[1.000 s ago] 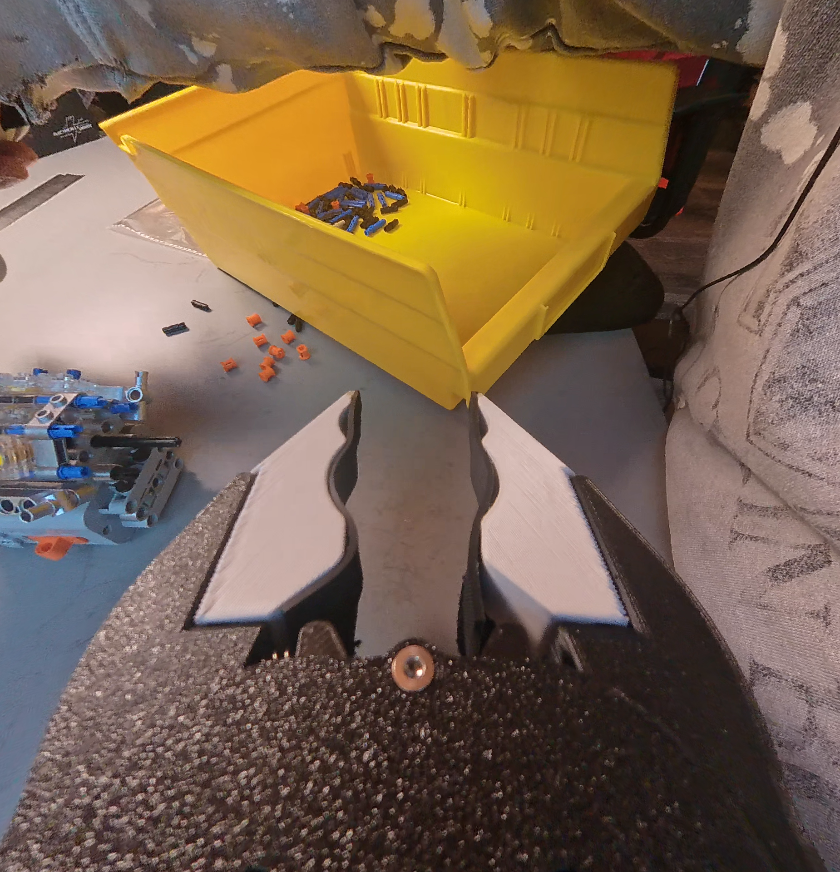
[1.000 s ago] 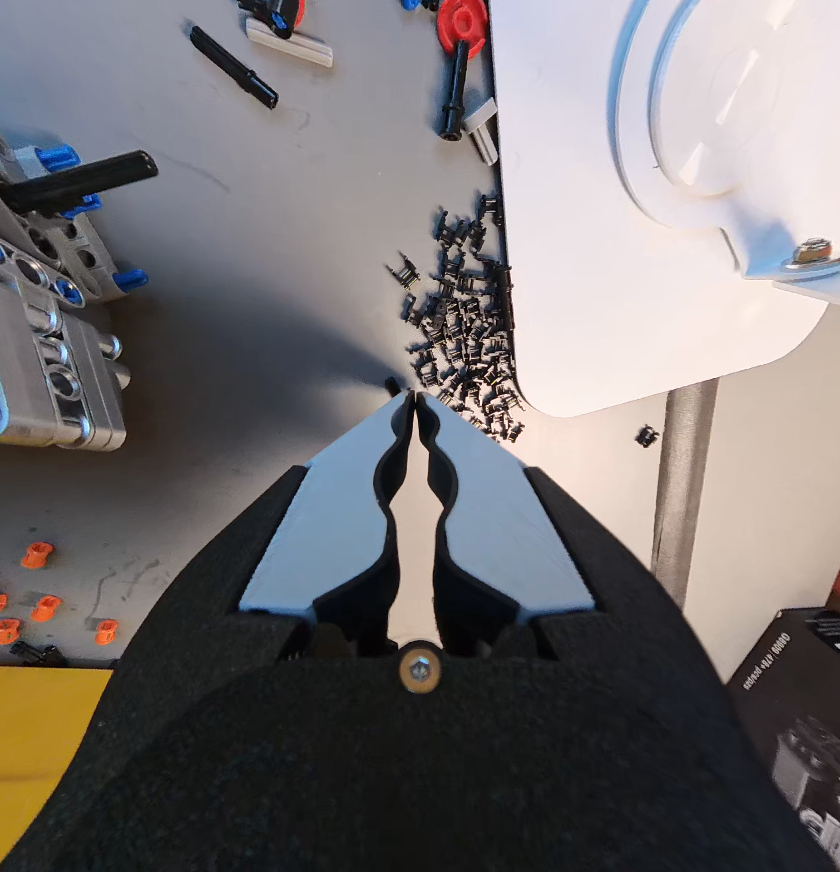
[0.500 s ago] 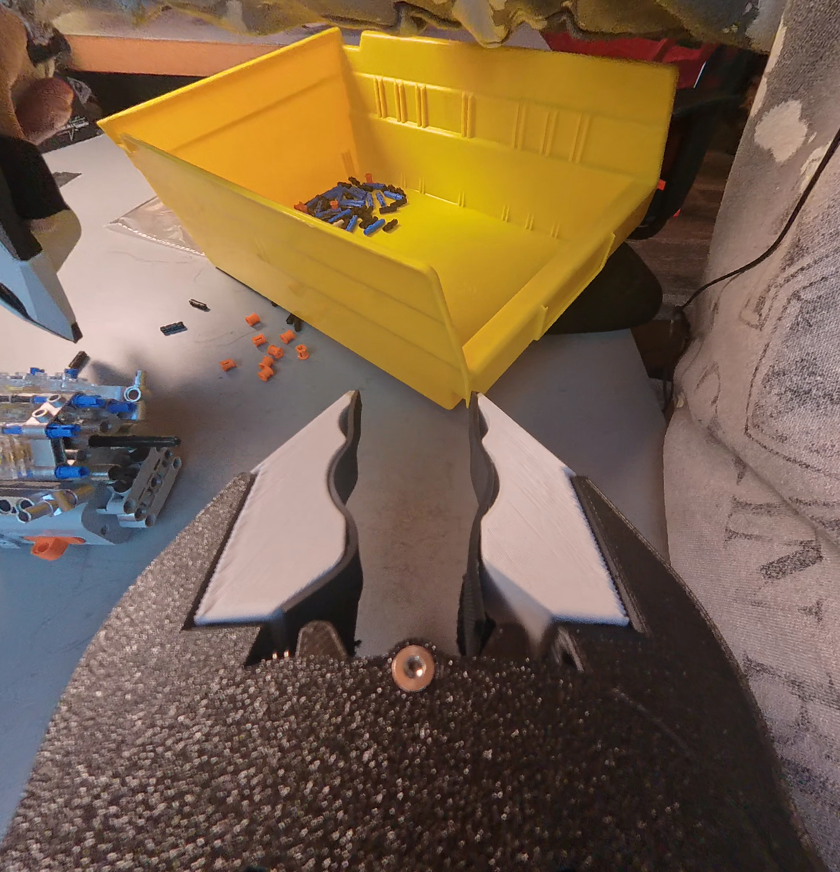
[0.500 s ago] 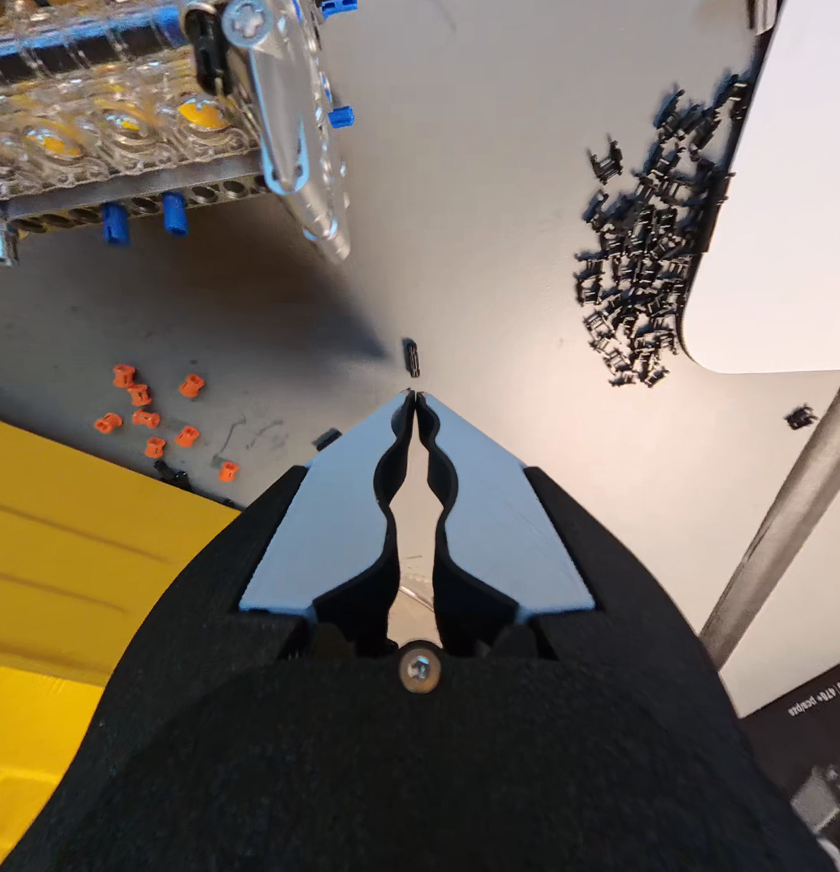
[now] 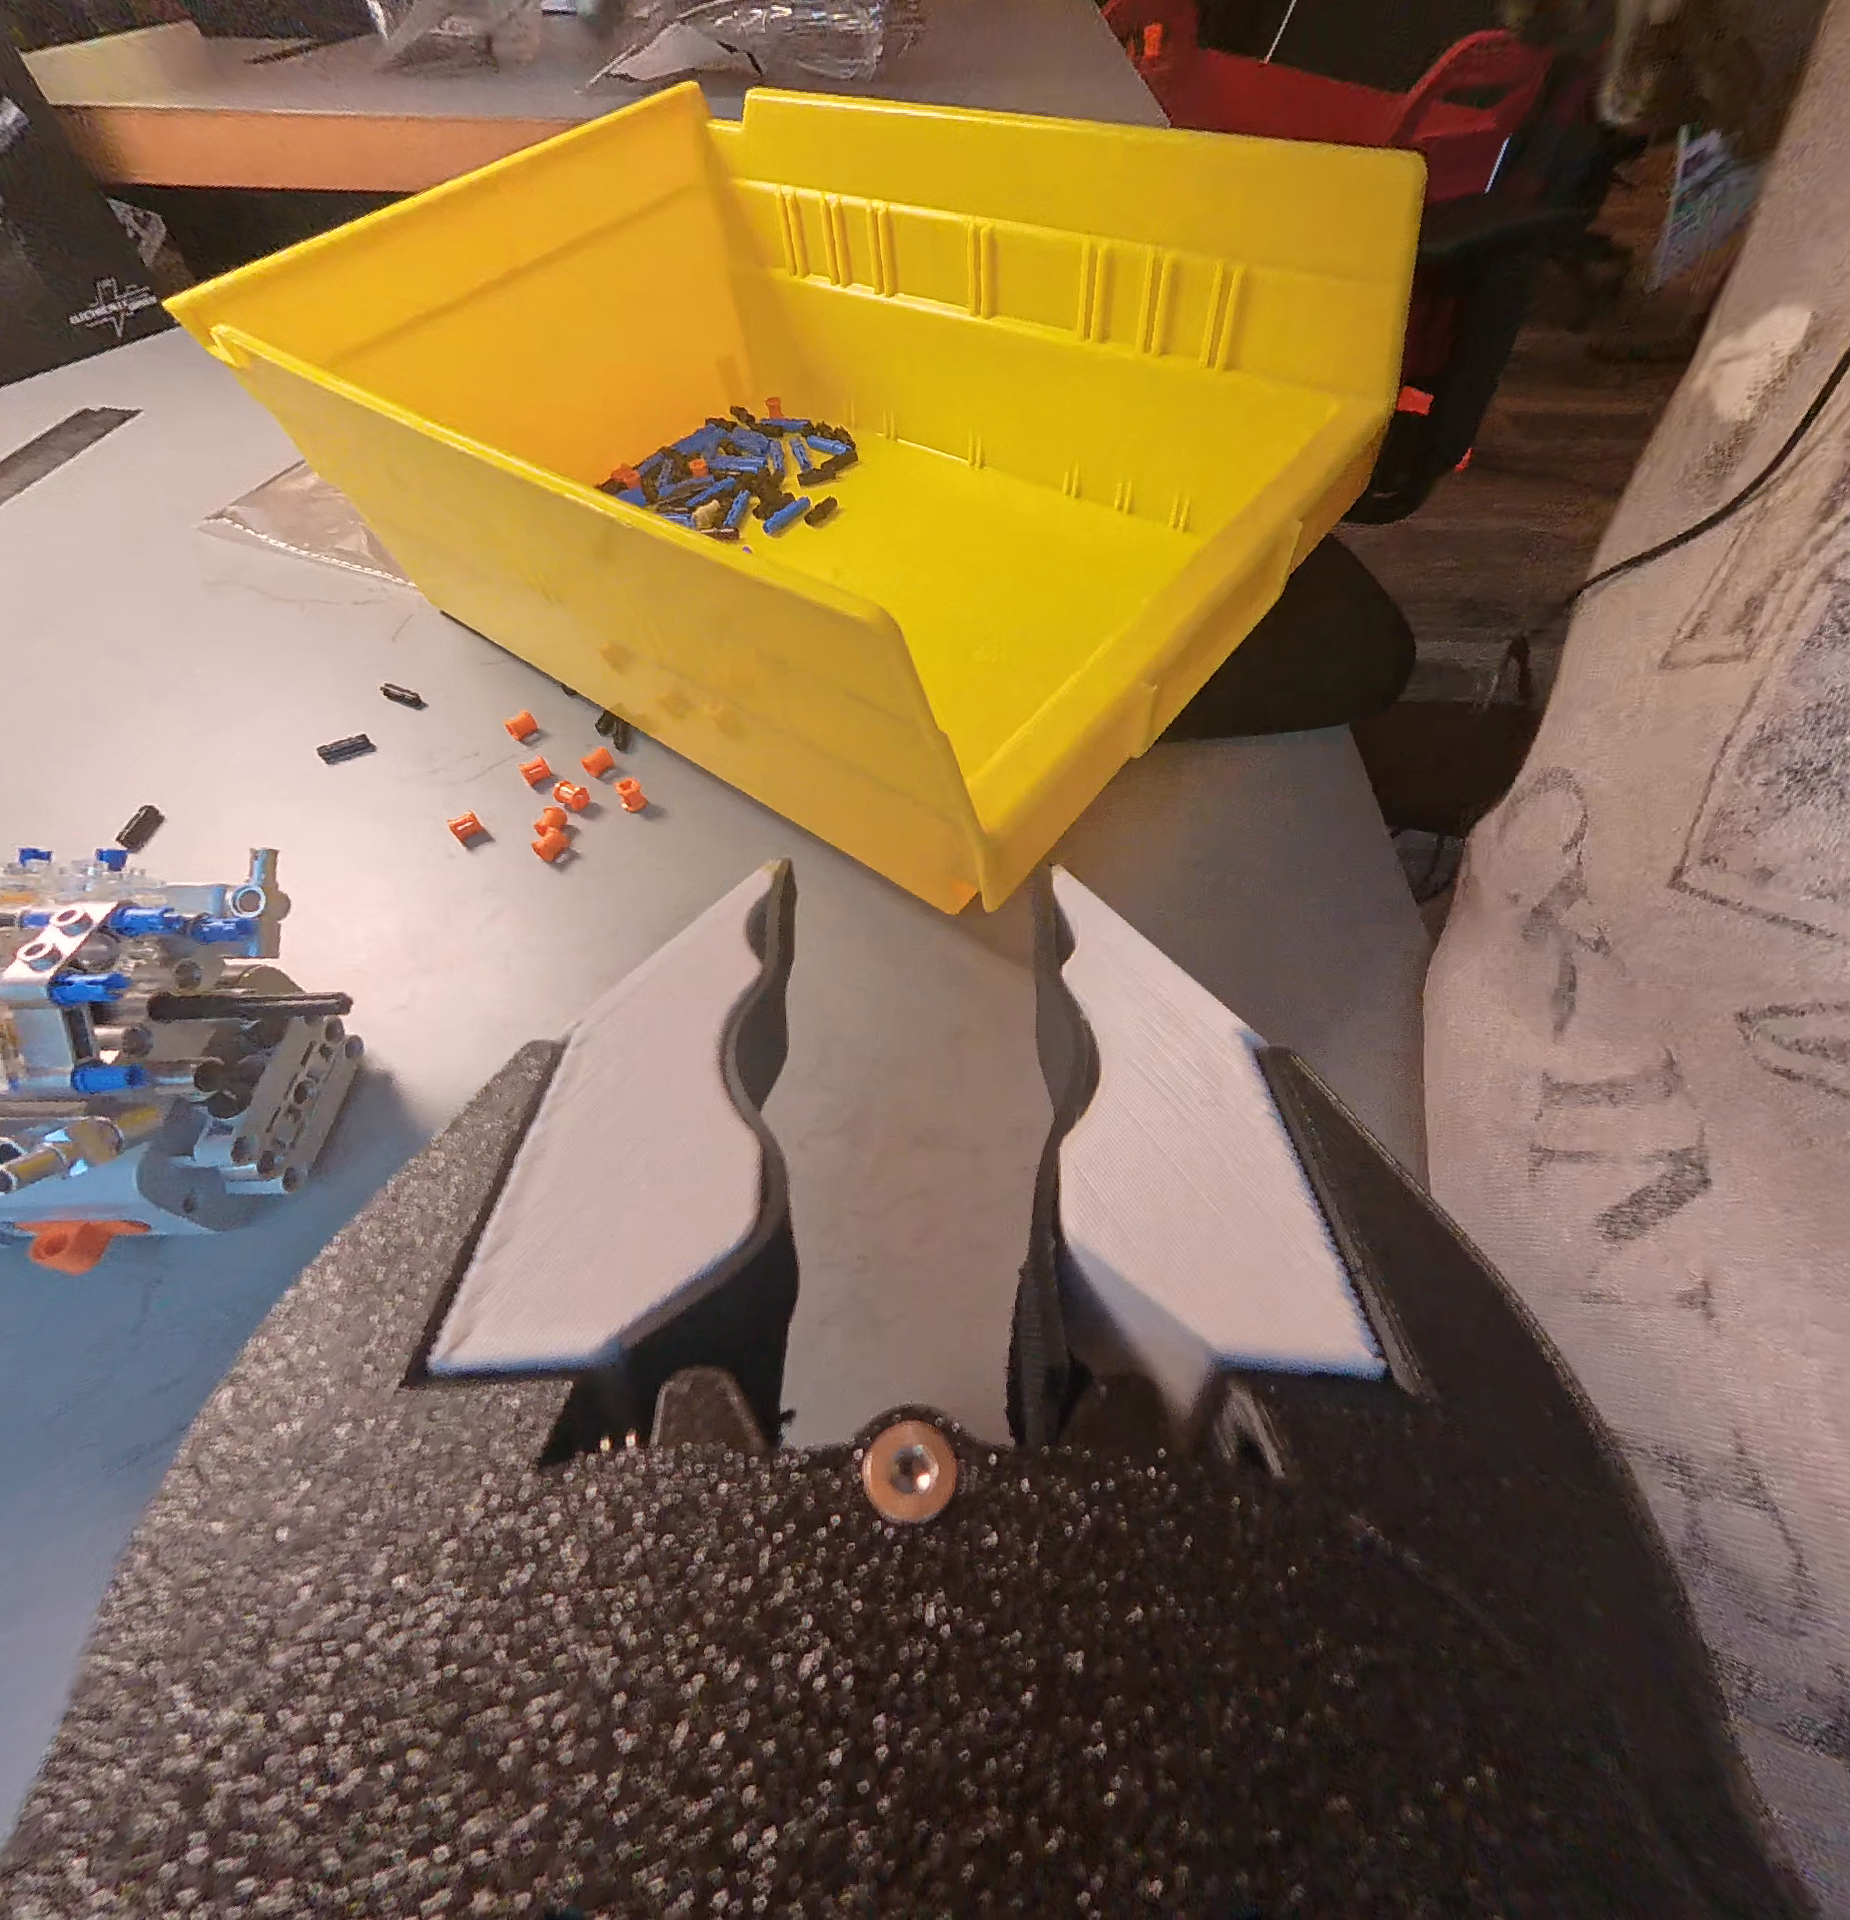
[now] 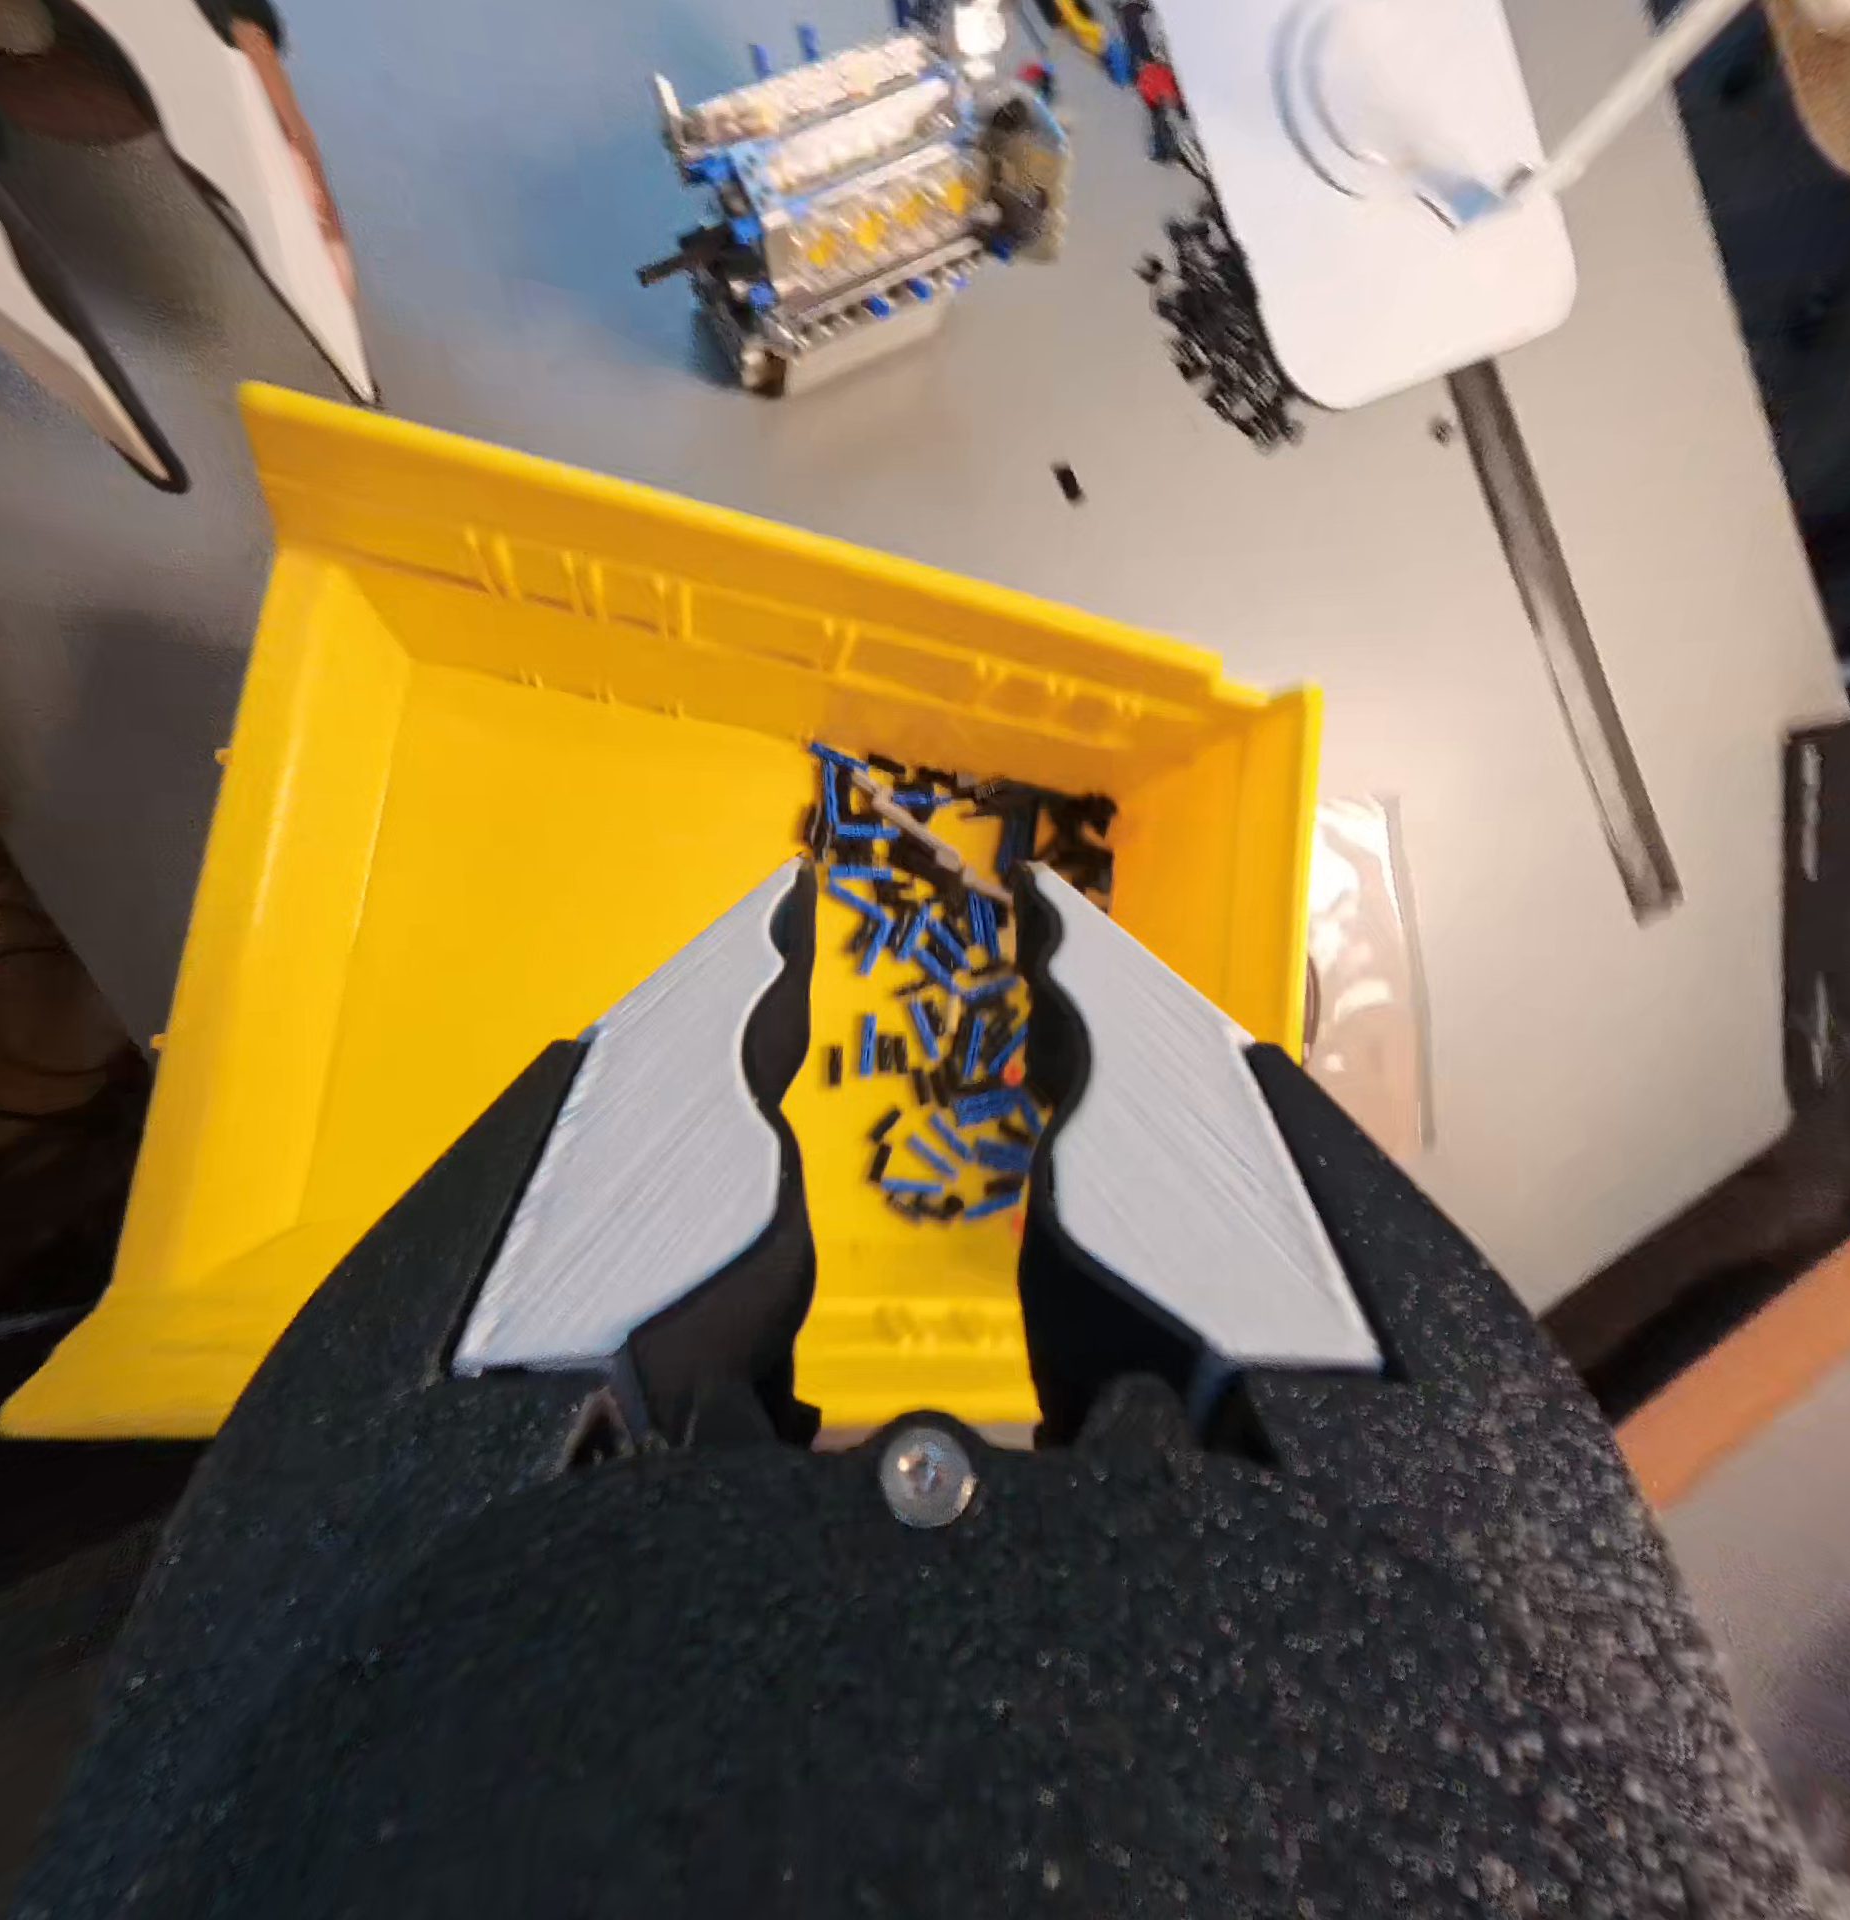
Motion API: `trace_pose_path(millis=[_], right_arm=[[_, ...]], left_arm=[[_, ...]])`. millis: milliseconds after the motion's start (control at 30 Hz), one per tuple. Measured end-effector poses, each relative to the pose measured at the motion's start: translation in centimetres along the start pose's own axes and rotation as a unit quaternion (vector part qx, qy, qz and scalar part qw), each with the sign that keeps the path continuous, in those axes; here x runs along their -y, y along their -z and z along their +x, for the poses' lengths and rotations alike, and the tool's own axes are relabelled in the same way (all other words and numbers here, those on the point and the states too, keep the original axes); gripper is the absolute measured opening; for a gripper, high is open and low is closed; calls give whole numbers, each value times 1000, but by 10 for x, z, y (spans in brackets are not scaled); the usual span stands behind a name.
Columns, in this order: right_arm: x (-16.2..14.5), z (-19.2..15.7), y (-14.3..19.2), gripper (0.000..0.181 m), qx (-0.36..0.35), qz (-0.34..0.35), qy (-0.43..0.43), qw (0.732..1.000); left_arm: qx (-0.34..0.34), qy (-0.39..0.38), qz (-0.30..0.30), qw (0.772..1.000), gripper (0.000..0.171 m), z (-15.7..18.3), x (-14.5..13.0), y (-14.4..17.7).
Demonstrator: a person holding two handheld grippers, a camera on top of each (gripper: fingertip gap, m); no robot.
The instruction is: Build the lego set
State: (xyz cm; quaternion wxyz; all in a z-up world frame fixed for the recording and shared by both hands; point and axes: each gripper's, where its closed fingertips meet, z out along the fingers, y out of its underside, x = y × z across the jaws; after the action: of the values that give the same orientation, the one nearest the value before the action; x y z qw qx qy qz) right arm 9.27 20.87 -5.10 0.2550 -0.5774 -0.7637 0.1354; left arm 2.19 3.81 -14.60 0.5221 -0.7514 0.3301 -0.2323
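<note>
A yellow plastic bin [image 5: 859, 665] stands on the grey table and holds a heap of small blue and black pins [image 5: 739, 473]. My left gripper [image 5: 910, 883] is open and empty, low over the table just in front of the bin's near corner. In the right wrist view my right gripper [image 6: 916, 873] is open and empty above the bin [image 6: 308, 852], over the pin heap [image 6: 942, 987]. The other gripper's fingers [image 6: 277, 239] show at the upper left of that view.
A grey, blue and clear brick-built model [image 5: 110, 1049] sits left of the left gripper, also seen in the right wrist view [image 6: 859, 197]. Several orange bushes [image 5: 562, 790] and black pins [image 5: 344, 746] lie by the bin. A white lamp base [image 6: 1368, 177] has a black pin pile [image 6: 1222, 322] beside it. A person's patterned sleeve [image 5: 1679, 987] is on the right. My right fingertips sit around 20 cm from my left ones.
My right gripper swung from the black pin pile over to above the yellow bin and opened from shut. The left gripper stayed open in place.
</note>
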Motion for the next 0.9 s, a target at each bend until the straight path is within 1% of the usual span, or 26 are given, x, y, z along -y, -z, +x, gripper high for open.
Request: trace_pose_path(millis=[33, 100, 133, 200, 267, 333, 400, 467, 500, 567, 633, 667, 700, 733, 767, 800, 900], right_arm=[[-16, -3, 13, 45, -35, 9, -43, 998], [-45, -14, 34, 69, -82, 51, -145, 985], [-57, -22, 42, 78, -100, 78, -191, 973], [-72, -46, 49, 93, -110, 144, -260, 949], [-78, -73, 51, 109, -117, 201, -291, 928], [-83, -96, 49, 122, -131, 235, -305, 914], [-83, -121, 42, 132, -120, 269, -326, 898], [-88, -139, 33, 134, -136, 282, -348, 884], [-89, -147, 27, 131, -148, 289, -351, 878], [-93, -157, 13, 119, -174, 285, -361, 871], [-98, -148, 6, 90, -224, 290, -364, 857], [-97, -143, 5, 76, -233, 300, -365, 850], [-101, -136, 5, 64, -257, 298, -370, 842], [-107, -131, 6, 49, -287, 283, -356, 843], [-113, -127, 8, 37, -310, 273, -345, 843], [-117, -124, 12, 27, -333, 267, -336, 839], [-122, -115, 29, 17, -384, 252, -305, 834]], left_arm=[[-1, 3, 3, 1000, 44, 2, 2, 0], [-2, 14, 16, 1000, 44, 4, 7, -1], [-2, 23, 24, 999, 44, 5, 10, -2], [3, 46, 39, 998, 44, 5, 16, -6], [8, 74, 53, 996, 45, 5, 22, -12], [18, 94, 63, 993, 46, 5, 27, -20], [38, 96, 64, 993, 46, 3, 29, -27], [64, 85, 63, 992, 46, 1, 30, -33], [79, 77, 61, 992, 46, 0, 31, -35], [108, 64, 56, 991, 46, -4, 31, -40], [128, 58, 49, 989, 45, -7, 31, -48], [141, 54, 47, 987, 43, -9, 32, -50], [157, 48, 47, 985, 39, -12, 34, -51], [176, 40, 45, 983, 36, -16, 35, -52], [189, 31, 39, 981, 28, -19, 35, -52], [191, 26, 37, 981, 25, -20, 37, -53], [197, 7, 50, 979, 24, -16, 52, -56]])
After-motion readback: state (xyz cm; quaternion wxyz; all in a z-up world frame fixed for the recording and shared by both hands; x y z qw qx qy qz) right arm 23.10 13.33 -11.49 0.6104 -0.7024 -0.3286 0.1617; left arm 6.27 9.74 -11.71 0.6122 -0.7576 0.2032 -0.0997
